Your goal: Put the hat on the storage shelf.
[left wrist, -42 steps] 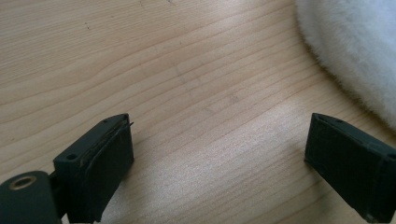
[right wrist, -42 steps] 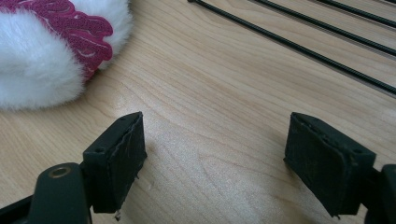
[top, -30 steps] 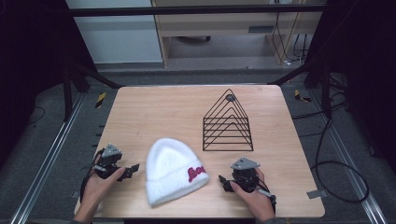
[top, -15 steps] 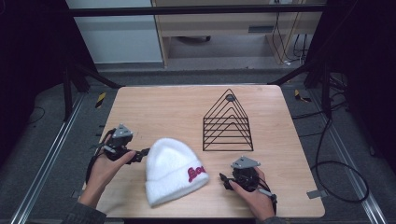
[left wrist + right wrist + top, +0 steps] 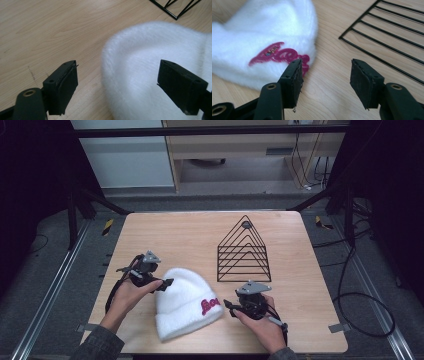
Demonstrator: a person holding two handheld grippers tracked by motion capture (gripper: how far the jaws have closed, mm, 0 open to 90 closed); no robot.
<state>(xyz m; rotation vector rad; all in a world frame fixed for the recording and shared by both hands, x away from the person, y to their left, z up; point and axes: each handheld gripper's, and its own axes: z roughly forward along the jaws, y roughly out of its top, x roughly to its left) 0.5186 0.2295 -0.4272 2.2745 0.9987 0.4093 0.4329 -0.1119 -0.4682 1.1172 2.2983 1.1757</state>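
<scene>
Lying flat near the front of the wooden table [image 5: 165, 227]: 1 white fuzzy beanie [image 5: 186, 302] with red lettering [image 5: 210, 306] on its cuff. Behind it to the right stands 1 black wire rack [image 5: 244, 251], nothing in its slots. High view: left gripper [image 5: 167, 282] at the beanie's crown edge, right gripper [image 5: 229, 303] just beside the cuff. Left gripper view: jaws spread wide, beanie crown between them, ungrasped. Right gripper view: jaws apart over bare wood, lettering at left, rack wires at right.
</scene>
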